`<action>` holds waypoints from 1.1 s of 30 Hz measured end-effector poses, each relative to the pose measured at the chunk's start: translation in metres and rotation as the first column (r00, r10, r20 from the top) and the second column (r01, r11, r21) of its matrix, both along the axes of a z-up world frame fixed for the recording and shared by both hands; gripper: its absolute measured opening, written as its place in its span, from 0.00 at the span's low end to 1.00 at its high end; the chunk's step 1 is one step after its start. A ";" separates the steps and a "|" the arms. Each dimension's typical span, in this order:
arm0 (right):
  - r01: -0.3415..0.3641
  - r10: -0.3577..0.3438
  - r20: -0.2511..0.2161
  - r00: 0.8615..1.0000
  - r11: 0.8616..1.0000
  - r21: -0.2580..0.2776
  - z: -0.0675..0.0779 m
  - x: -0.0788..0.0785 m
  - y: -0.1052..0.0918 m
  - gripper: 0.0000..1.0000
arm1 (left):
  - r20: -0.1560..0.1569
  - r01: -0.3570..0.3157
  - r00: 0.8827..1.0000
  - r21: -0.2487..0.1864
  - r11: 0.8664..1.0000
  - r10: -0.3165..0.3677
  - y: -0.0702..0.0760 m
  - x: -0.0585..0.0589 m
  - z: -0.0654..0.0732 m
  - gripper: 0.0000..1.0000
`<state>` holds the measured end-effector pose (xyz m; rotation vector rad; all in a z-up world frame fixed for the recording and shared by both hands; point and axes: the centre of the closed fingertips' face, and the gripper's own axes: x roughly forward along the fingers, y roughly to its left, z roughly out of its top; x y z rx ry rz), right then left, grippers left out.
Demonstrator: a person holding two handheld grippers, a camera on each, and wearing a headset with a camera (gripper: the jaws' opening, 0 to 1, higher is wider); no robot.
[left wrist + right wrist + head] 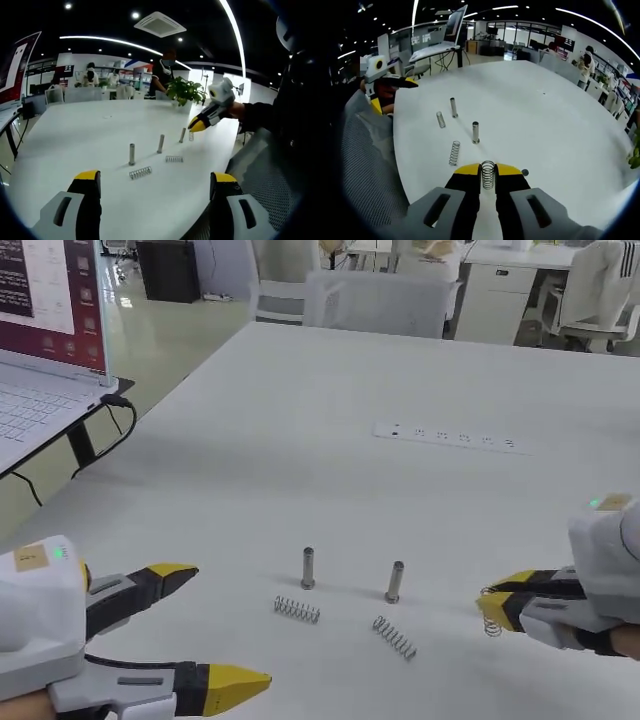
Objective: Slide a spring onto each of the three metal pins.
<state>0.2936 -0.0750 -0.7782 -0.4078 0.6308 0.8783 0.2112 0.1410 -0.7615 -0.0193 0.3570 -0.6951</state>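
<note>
Small coiled steel spring (488, 181): clamped in right gripper (487, 169) jaws. Left gripper (155, 176): jaws held wide apart. Two upright grey metal pins (308, 568) (396, 581) and two loose springs (297, 609) (394, 637) are set close together on white counter (400, 490).

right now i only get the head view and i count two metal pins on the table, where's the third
observer: The left gripper view shows the third metal pin standing upright, right beside the tip of the right gripper.
operator: ok is that gripper's spring on it yet
observer: No. In the left gripper view the spring hangs next to that pin, not over it.
operator: is the grip on it good
observer: The right gripper view shows both yellow jaw tips closed against the spring's sides.
</note>
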 end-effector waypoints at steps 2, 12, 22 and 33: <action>0.000 0.000 0.009 1.000 1.000 0.016 0.002 0.000 -0.002 0.08 | 0.000 0.000 1.000 -0.001 1.000 0.000 0.000 0.000 0.000 0.87; -0.010 0.001 0.074 0.997 0.992 0.123 0.012 -0.003 -0.010 0.08 | 0.001 -0.002 1.000 -0.003 1.000 0.002 0.000 0.001 0.000 0.87; -0.014 -0.013 0.140 0.990 0.982 0.188 0.022 -0.004 -0.018 0.08 | 0.000 -0.004 1.000 -0.003 1.000 0.004 0.000 0.001 0.000 0.87; 0.032 -0.086 0.215 0.973 0.970 0.242 0.039 0.021 -0.026 0.08 | -0.003 -0.008 1.000 -0.002 1.000 0.008 0.002 0.001 -0.001 0.87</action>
